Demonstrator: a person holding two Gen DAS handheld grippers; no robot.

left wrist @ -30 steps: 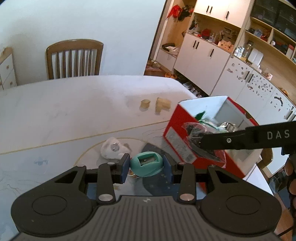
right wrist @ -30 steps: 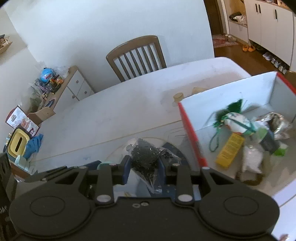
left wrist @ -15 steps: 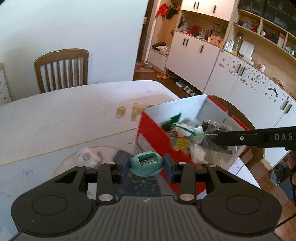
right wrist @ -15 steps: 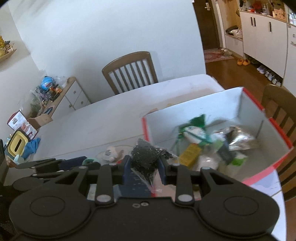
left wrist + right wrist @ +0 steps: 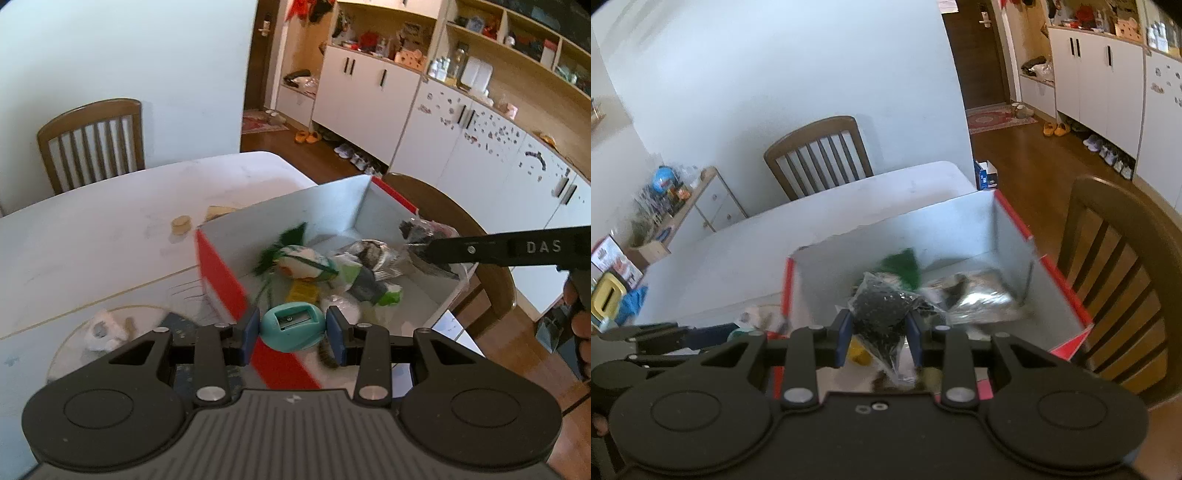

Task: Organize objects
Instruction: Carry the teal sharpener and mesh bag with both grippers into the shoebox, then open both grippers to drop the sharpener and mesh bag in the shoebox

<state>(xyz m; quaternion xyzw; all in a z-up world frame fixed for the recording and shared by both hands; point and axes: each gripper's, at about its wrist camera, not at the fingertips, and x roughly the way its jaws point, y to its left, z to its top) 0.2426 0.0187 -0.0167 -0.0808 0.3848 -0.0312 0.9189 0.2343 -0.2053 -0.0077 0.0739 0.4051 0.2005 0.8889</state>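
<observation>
- Both grippers have swung across from the table to above the red-and-white box, so I judge the drop is close.
- Left gripper is clamped on a teal, egg-shaped plastic sharpener, right at the box's near wall.
- Right gripper pinches a crinkly clear bag of dark bits, over the box's clutter of packets.

The left claw points forward and downward, its blue pads clamped on a teal sharpener. The right claw is pitched alike, gripping a clear bag of black bits.
</observation>
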